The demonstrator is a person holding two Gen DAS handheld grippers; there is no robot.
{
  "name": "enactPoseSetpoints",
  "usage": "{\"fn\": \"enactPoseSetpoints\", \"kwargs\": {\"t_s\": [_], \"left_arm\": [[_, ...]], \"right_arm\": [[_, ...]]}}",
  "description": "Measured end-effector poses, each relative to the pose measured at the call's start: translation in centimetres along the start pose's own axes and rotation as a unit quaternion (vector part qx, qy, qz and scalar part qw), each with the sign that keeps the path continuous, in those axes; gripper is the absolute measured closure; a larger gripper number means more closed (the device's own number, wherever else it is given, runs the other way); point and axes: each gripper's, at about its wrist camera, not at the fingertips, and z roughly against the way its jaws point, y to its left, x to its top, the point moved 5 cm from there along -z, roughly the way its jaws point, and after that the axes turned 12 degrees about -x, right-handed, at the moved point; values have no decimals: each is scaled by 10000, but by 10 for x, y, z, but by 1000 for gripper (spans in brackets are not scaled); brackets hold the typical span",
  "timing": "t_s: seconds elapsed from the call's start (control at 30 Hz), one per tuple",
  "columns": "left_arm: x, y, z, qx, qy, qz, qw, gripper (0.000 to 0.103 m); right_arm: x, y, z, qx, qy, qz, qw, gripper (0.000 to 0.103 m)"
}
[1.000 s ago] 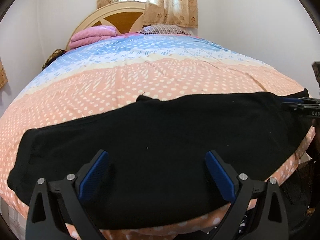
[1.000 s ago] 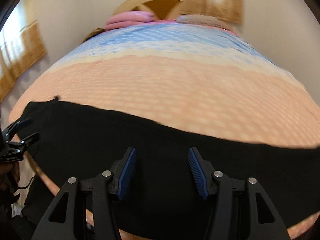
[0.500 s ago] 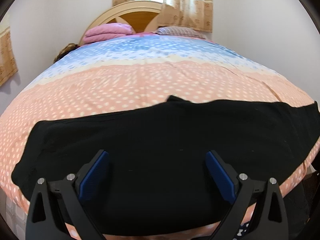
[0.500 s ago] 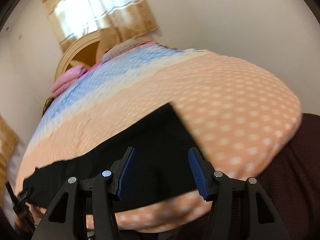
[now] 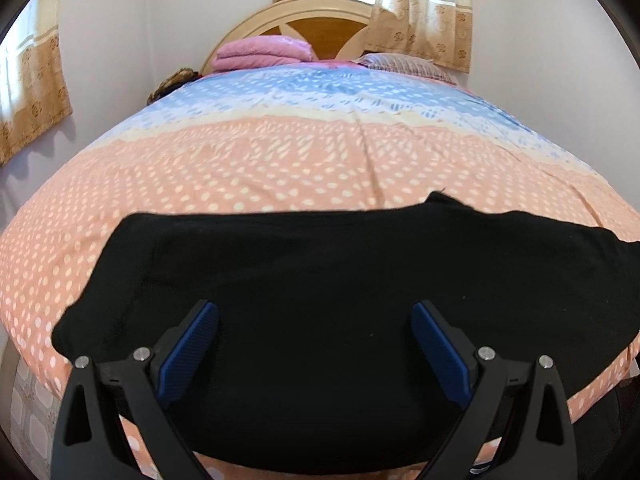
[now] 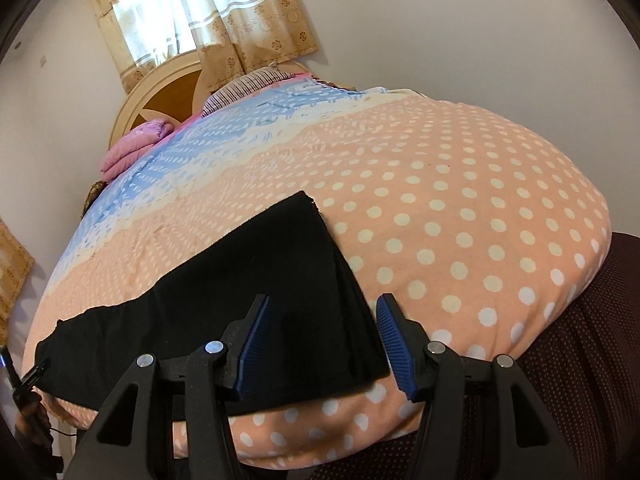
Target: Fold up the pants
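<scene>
Garment: black soft-knit pants [image 5: 340, 280] are seen laid flat in a long band across the near edge of the bed, over the peach polka-dot bedspread [image 5: 240, 168].
Layers: at the right end [image 6: 320, 288] several stacked edges are visible, so the pants are judged to be already doubled lengthwise, with the crosswise fold not yet made.
Left claw: the left claw [image 5: 316, 344] is held spread wide above the middle of the fabric; nothing is pinched between its blue ribbed pads [image 5: 192, 344].
Right claw: the right claw [image 6: 324, 344] is held part-way spread, astride the near right corner of the pants; the pads [image 6: 256, 340] are not seen pressing on the cloth.
Handling: the fabric is judged light, limp and non-slippery; it would drape and sag when lifted, and the layers could slide apart if only the top one is caught.
Grip points: the two end corners are suggested, with all layers taken together at the hem edge, one claw per corner.
Risk: the near long edge lies close to the mattress edge, so a drag toward the person might pull the pants off the bed.
Surroundings: a pink folded blanket [image 5: 260, 52] and a striped pillow [image 5: 404, 62] are seen well apart, by the cream arched wooden headboard [image 5: 312, 12].
</scene>
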Motion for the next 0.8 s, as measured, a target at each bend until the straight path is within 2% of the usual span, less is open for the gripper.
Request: {"fn": "enactPoseSetpoints", "kwargs": {"t_s": [0.1,0.17,0.2,0.27,0.33,0.57,0.8], "left_arm": [[-3,0,-1,-5,31,18,10000,3],[-3,-1,0,-2,17,-6,10000,3],[-3,0,1,-7,15,0,10000,3],[-3,2,1,-27,6,32,10000,3],[-3,4,1,-42,6,38,10000,3],[-2,17,2,87,-9,88,9999,3],[-6,25,-1,114,48,11,9999,3]], "right_arm": [[0,6,-1,65,7,150,9999,51],[0,9,-6,-101,-14,314,9995,66],[0,10,-8,-165,-20,364,9992,70],[2,10,-11,-78,29,297,9995,88],[2,14,-8,172,83,216,9996,90],[2,47,25,358,-322,413,9980,90],[8,104,76,977,-691,614,9909,90]]}}
